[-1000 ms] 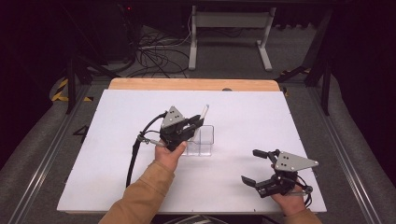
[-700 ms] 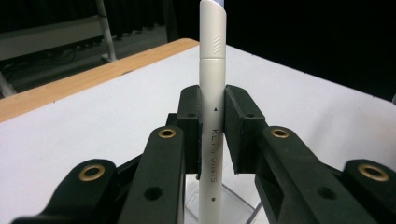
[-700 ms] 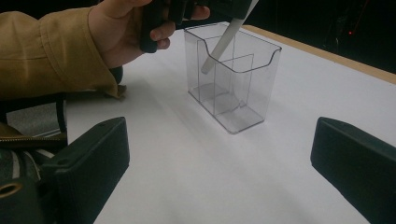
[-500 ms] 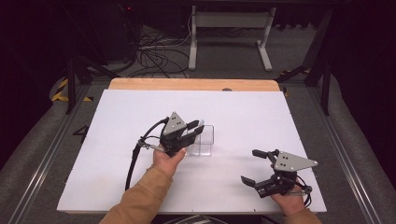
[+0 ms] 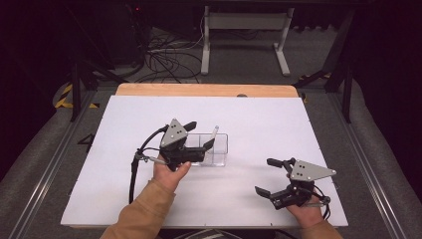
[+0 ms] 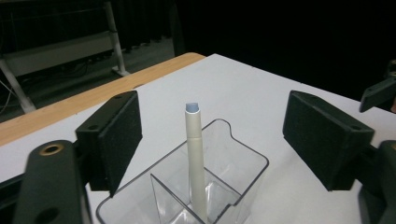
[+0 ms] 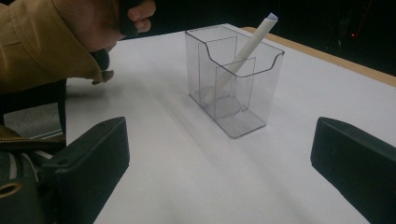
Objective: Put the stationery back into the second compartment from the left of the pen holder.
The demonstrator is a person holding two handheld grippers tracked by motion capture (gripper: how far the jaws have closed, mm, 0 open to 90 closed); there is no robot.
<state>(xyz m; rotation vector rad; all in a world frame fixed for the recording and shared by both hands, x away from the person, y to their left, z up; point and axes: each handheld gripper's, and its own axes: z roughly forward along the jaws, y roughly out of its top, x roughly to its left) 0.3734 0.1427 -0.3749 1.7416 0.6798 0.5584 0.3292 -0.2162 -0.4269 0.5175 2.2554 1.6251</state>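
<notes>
White pen leans in clear holder; left gripper just opened wide, apparently clear.

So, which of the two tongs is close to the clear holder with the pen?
The left tongs, open beside the clear holder with its white pen. The right tongs stay apart, nearer the table's front edge.

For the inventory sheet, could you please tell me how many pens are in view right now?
1. The white pen leans inside the clear organizer, standing on the white table between the left gripper's open jaws, untouched by its pads. No others appear inside the clear walls.
</notes>
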